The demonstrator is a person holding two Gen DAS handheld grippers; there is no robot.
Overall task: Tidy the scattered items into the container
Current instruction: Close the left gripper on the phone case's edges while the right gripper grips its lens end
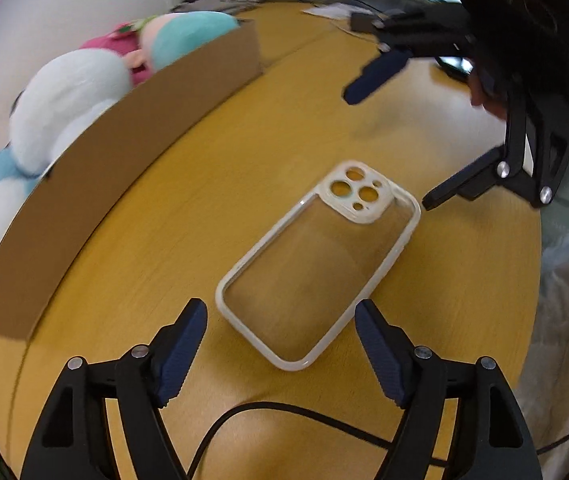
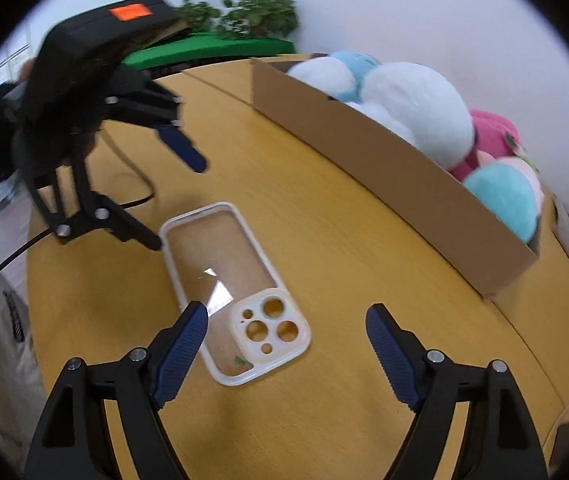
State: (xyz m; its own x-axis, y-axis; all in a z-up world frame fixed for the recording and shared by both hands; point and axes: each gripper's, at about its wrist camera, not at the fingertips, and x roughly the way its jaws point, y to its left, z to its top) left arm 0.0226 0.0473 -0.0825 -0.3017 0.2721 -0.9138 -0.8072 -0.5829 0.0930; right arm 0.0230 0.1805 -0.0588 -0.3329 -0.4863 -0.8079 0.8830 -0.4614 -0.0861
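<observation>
With both tools gaping over the case [image 1: 318, 264], left tool [image 1: 280, 350] nearest: pick pending; pinch its rim, carry to box [image 1: 124, 168].

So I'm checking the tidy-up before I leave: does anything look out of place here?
Yes: one phone case lies flat on the wooden table, outside the cardboard box that holds the plush toys. Both grippers, left and right, are open around it.

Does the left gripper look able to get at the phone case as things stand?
Probably yes: the left gripper is open, the phone case lies flat just ahead on the table, nothing between; the right gripper flanks the far end.
</observation>
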